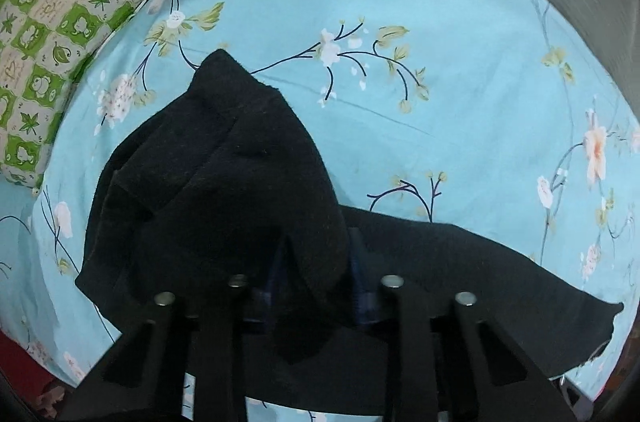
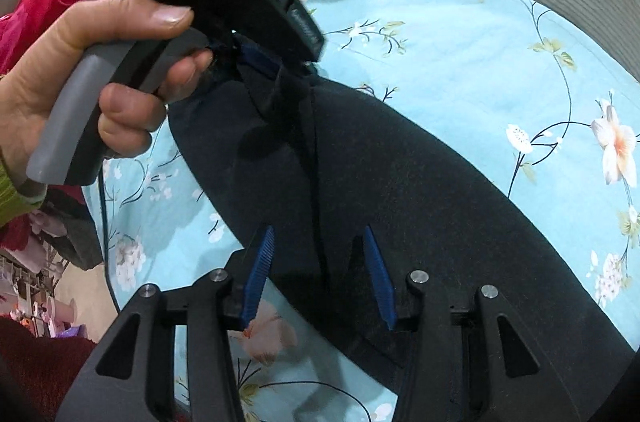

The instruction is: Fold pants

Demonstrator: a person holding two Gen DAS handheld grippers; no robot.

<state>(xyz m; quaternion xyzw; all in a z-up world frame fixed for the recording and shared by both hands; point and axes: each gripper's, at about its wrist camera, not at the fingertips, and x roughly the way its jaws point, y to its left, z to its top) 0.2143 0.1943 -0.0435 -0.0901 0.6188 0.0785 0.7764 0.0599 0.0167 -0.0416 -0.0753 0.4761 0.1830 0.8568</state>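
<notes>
On blue floral sheet [image 1: 460, 150]: black pants [image 2: 400, 190]. Pillow [image 1: 60, 34] far-left; sheet bare beyond. Left gripper [image 1: 316, 262] clamps bunched pants; right gripper [image 2: 320, 274] open, jaws astride them.

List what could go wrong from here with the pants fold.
1. The left gripper holds a bunched part of the black pants above the floral sheet; the fabric might slip out and drop unevenly.
2. The right gripper is open over the pants with cloth between its fingers but not clamped, so that end may drag or shift.
3. The lifted cloth hangs in crumpled layers, so the fold may land creased.
</notes>
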